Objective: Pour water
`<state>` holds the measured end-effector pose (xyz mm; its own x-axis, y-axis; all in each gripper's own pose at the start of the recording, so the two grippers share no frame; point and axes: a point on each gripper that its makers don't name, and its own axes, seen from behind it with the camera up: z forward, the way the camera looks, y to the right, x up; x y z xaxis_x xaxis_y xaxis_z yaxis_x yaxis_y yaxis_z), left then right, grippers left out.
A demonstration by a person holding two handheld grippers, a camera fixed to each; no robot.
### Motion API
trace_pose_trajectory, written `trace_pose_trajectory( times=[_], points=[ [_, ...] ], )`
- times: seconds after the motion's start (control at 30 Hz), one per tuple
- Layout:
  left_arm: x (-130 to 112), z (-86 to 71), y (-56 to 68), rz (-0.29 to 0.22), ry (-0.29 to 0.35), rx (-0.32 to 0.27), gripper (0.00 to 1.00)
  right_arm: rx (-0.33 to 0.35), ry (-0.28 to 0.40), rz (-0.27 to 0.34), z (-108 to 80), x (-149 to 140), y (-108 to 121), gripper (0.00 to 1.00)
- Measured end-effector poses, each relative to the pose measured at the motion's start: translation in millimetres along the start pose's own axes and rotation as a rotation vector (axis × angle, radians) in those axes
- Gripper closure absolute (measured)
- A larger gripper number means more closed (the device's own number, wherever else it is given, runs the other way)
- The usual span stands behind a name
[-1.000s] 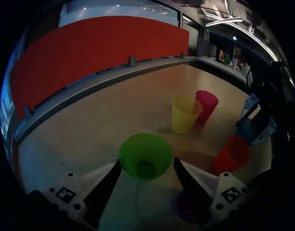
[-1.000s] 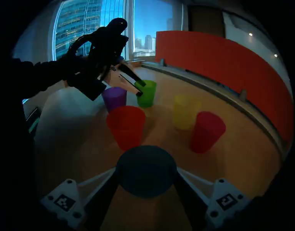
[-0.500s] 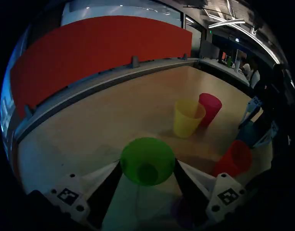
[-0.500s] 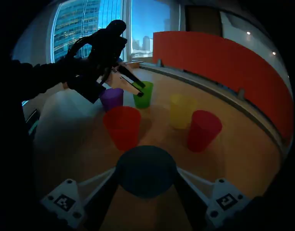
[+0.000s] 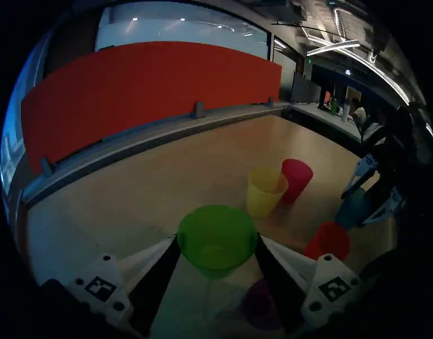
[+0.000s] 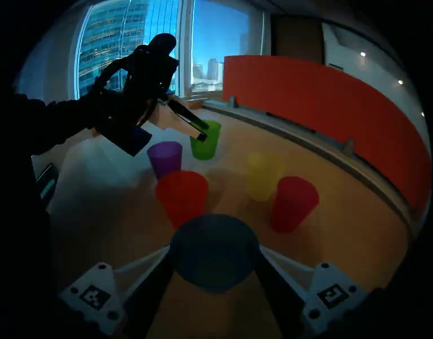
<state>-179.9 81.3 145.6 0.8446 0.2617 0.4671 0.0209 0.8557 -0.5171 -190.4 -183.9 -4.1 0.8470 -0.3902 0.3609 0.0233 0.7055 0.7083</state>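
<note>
Left gripper (image 5: 216,242) pinches the green cup (image 5: 216,229), right gripper (image 6: 215,254) the blue cup (image 6: 215,240), near the yellow cup (image 5: 265,192). Overtilting either could cause a spill.

In the right gripper view, the orange cup (image 6: 182,195), purple cup (image 6: 165,159), yellow cup (image 6: 263,175) and red cup (image 6: 293,202) crowded mid-frame with narrow gaps between them. An arm (image 6: 58,121) and the green cup (image 6: 205,141) blocked the upper left. Bare table (image 6: 358,243) lay open at lower right.

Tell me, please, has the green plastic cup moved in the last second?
Yes, upward: the green plastic cup now sits higher against the purple plastic cup.
</note>
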Motion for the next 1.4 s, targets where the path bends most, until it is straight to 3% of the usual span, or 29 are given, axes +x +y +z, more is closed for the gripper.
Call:
trace_pose_trajectory(
  times=[0.57,0.8,1.0,1.4],
  points=[
    [61.7,-102.9,32.4,0.05,0.249,0.063,0.11,-0.056,0.164,0.021,-34.2,65.5,-12.4,0.09],
    [73.5,-134.8,48.9,0.054,0.329,0.081,0.11,-0.063,0.22,0.025,-44.5,84.5,-19.9,0.09],
    [77.1,-152.3,62.5,0.057,0.383,0.087,0.12,-0.076,0.262,0.023,-50.6,97.0,-22.4,0.09],
    [71.4,-165.0,89.9,0.048,0.447,0.067,0.12,-0.077,0.355,0.022,-55.4,122.1,-26.9,0.09]
  ],
)
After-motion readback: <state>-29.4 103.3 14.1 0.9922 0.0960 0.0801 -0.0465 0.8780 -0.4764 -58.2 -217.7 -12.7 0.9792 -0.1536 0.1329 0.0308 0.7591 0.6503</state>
